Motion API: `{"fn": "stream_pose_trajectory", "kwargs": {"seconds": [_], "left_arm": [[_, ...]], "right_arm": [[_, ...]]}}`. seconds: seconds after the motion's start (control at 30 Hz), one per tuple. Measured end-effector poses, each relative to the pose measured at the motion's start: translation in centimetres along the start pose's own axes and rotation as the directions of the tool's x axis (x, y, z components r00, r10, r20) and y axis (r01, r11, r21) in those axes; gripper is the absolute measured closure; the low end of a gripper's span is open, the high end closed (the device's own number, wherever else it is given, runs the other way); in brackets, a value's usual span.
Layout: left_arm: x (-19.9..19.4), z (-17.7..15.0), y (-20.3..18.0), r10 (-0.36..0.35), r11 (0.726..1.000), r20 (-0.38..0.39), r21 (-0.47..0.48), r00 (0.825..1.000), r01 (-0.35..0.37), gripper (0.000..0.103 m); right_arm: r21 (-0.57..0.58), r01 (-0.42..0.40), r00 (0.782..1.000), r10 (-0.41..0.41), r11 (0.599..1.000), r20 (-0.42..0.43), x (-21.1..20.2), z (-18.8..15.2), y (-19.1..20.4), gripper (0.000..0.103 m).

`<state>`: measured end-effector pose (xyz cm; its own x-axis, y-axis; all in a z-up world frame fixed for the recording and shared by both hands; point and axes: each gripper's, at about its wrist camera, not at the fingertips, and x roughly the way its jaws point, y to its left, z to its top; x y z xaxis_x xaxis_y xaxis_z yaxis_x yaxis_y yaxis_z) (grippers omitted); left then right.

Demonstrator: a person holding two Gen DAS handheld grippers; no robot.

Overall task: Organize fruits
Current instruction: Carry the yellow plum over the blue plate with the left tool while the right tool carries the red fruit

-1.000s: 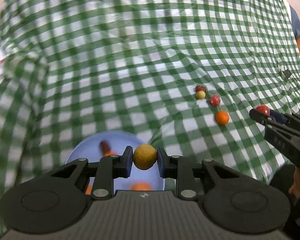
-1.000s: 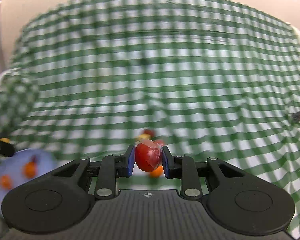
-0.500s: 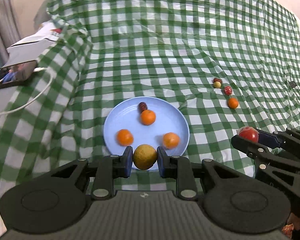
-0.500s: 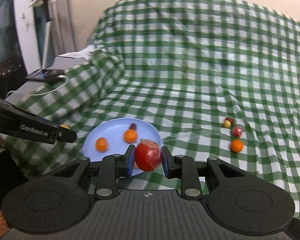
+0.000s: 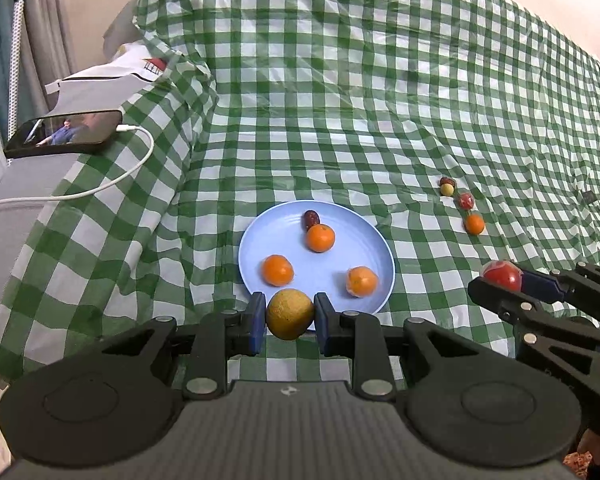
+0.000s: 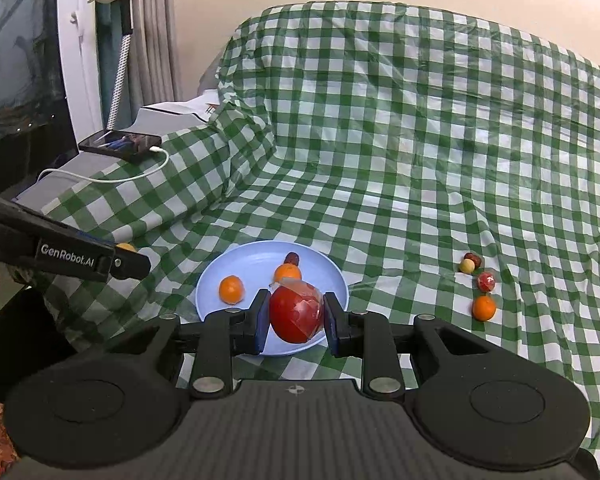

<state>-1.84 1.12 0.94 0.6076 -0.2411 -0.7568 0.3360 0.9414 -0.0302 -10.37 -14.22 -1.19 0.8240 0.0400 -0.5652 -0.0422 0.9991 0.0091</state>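
Observation:
My left gripper (image 5: 290, 320) is shut on a yellow-brown round fruit (image 5: 290, 313) just short of the near rim of a light blue plate (image 5: 352, 244). On the plate lie three oranges (image 5: 320, 237) and a dark red date (image 5: 310, 219). My right gripper (image 6: 296, 318) is shut on a red fruit wrapped in clear film (image 6: 296, 314), over the plate's (image 6: 244, 264) near edge. In the left wrist view the right gripper (image 5: 500, 280) hangs to the plate's right. Several small fruits, among them an orange (image 5: 474, 224) and a small red one (image 5: 466, 201), lie on the cloth at right.
A green-and-white checked cloth (image 5: 360, 100) covers the surface, wrinkled and draped up at the back. A phone (image 5: 66, 132) on a white cable (image 5: 100, 188) rests on a grey ledge at the left. Curtains and a white stand (image 6: 72, 40) rise at far left.
Both grippers have swung left and pulled back with their fruits, so the blue plate has come into full view ahead and the loose fruits have slid to the right.

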Motion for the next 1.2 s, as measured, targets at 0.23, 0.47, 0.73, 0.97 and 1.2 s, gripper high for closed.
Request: {"fn": "stream_pose_trajectory", "kwargs": {"seconds": [0.23, 0.47, 0.73, 0.97, 1.2], "left_arm": [[0.3, 0.1, 0.3, 0.002, 1.0, 0.002, -0.018, 1.0, -0.002, 0.075], [1.0, 0.3, 0.3, 0.001, 1.0, -0.006, -0.025, 1.0, -0.001, 0.075], [2.1, 1.0, 0.3, 0.007, 1.0, -0.013, -0.03, 1.0, -0.007, 0.075], [3.6, 1.9, 0.4, 0.01, 1.0, -0.022, -0.026, 1.0, -0.011, 0.075], [5.9, 2.8, 0.8, 0.016, 1.0, -0.043, -0.026, 0.999, -0.017, 0.075]], "right_arm": [[-0.015, -0.008, 1.0, 0.007, 1.0, -0.009, 0.1, -0.1, 0.1, 0.074], [-0.011, -0.012, 1.0, 0.011, 1.0, -0.027, 0.7, -0.2, 0.0, 0.074], [-0.003, -0.011, 0.999, 0.01, 1.0, -0.048, 1.6, -0.2, -0.4, 0.074], [-0.017, -0.011, 0.998, 0.01, 1.0, -0.061, 3.1, -0.2, -0.3, 0.074], [-0.02, -0.022, 0.996, 0.02, 1.0, -0.082, 5.1, 0.0, -0.4, 0.074]]}}
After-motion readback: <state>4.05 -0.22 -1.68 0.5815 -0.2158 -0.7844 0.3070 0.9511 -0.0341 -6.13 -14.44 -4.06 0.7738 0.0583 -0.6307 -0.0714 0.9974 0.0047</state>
